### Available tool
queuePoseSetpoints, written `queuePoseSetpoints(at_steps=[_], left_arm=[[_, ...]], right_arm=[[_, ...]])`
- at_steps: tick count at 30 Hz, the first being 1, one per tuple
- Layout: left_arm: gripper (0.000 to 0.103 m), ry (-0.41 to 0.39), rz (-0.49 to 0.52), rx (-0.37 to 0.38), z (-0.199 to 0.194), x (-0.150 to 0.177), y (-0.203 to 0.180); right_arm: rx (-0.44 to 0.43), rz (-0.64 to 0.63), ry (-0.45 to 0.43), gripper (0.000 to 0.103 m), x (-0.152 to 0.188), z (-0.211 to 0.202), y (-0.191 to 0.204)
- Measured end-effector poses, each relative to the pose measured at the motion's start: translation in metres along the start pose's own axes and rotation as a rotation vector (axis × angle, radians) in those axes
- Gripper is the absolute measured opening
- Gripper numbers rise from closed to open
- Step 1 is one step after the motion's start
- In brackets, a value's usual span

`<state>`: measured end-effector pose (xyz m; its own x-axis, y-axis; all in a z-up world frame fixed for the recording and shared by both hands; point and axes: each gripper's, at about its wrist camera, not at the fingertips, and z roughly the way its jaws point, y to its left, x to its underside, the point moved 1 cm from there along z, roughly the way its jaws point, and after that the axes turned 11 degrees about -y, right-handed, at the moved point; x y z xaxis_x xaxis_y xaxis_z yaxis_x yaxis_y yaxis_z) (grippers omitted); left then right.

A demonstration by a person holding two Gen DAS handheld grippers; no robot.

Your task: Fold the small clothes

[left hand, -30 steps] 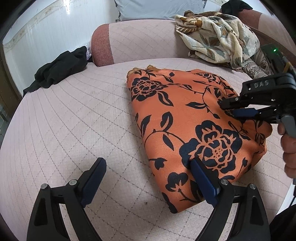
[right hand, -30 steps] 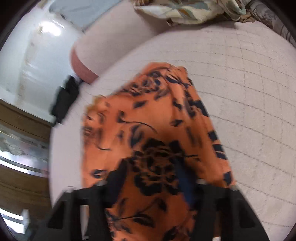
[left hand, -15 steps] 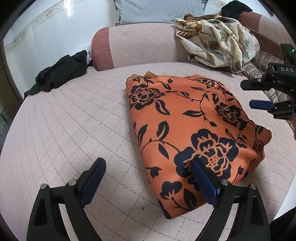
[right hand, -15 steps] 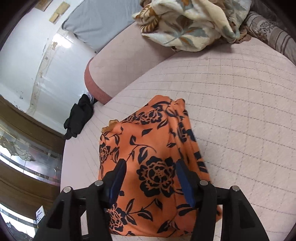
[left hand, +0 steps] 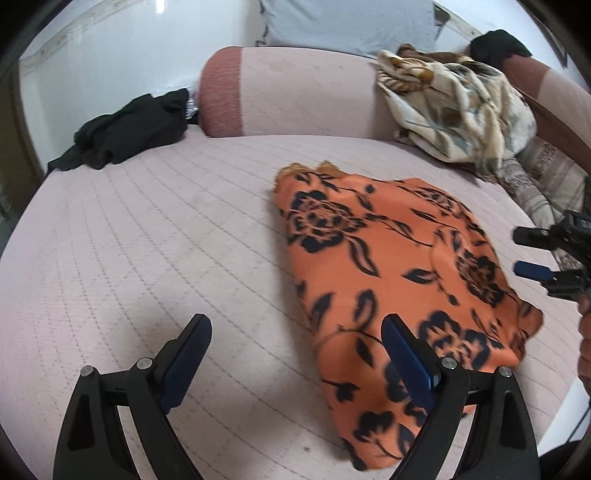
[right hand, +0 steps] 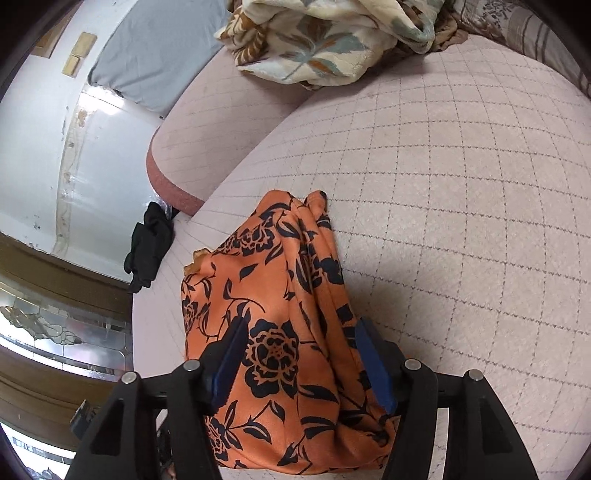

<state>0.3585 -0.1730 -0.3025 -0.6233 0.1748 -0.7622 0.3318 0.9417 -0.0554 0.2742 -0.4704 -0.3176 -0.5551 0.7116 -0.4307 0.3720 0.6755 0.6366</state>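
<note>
An orange garment with black flowers (left hand: 388, 266) lies folded on the pink quilted bed (left hand: 147, 240). My left gripper (left hand: 295, 325) is open above the bed, its right finger over the garment's near left edge and its left finger over bare quilt. At the right edge of the left wrist view, my right gripper (left hand: 517, 251) hovers just off the garment's right side. Its jaws are opening. In the right wrist view the right gripper (right hand: 303, 325) stands above the garment (right hand: 273, 280). The cloth shows between the pads, which do not press on it.
A black garment (left hand: 129, 129) lies at the bed's far left. A cream floral blanket (left hand: 454, 114) is heaped at the far right against the pink bolster (left hand: 295, 92). A grey pillow (left hand: 347, 26) stands behind. The bed's edge runs close by on the near right.
My right gripper has let go of the garment's right edge, opened wider and drawn back to the right. The left gripper has pulled back a little. The garment lies still.
</note>
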Motion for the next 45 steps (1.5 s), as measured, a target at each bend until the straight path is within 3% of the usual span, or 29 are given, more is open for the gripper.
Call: queuePoseSetpoints(at_steps=[4, 17, 37, 42, 45], left_arm=[[0.093, -0.014, 0.010, -0.037, 0.001, -0.001, 0.005], [0.093, -0.029, 0.034, -0.034, -0.003, -0.005, 0.004], [0.093, -0.015, 0.074, -0.023, 0.015, -0.006, -0.019], [0.093, -0.002, 0.060, 0.028, 0.022, -0.009, -0.022], [0.093, 0.070, -0.011, 0.157, 0.038, -0.009, -0.022]], right_arm=[[-0.008, -0.012, 0.006, 0.064, 0.001, 0.001, 0.005], [-0.002, -0.040, 0.018, 0.064, 0.006, 0.008, 0.011], [-0.004, -0.014, 0.022, 0.064, -0.001, 0.015, -0.025], [-0.010, -0.016, 0.053, 0.064, 0.003, 0.025, -0.033], [-0.041, 0.004, 0.099, 0.070, 0.007, 0.039, -0.037]])
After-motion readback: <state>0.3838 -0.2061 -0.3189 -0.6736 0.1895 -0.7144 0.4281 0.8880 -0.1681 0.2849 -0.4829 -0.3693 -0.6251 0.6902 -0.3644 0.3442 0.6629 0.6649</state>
